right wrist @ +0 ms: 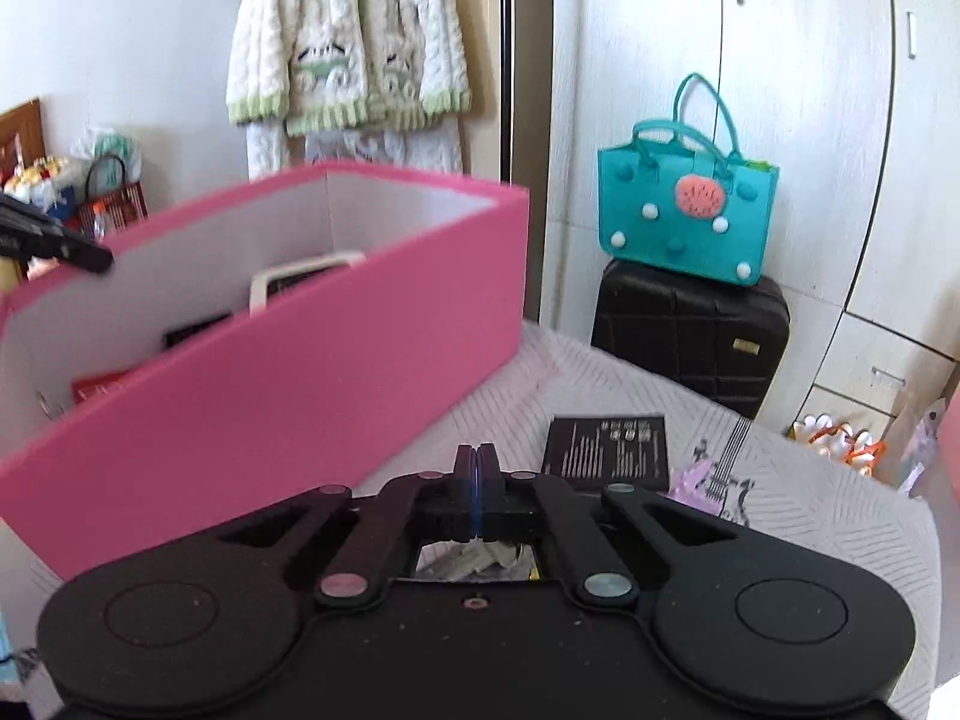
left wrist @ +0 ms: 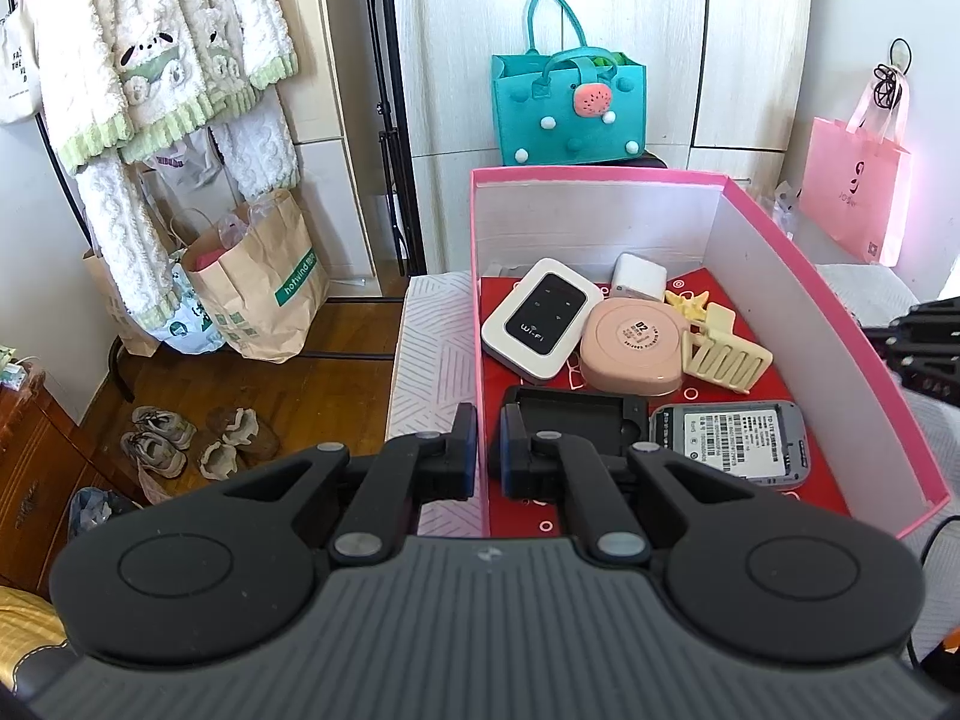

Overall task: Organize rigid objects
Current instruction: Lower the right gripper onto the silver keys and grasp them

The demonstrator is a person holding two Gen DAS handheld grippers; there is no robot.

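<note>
My left wrist camera is peering down into the pink box (left wrist: 600,177) close up; my right is viewing its outer wall (right wrist: 270,384), both sharing the teal bag (left wrist: 567,111).

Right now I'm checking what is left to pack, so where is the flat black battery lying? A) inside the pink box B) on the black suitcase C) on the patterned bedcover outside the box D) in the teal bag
C: the black battery lies on the bedcover, outside the pink box.
</note>
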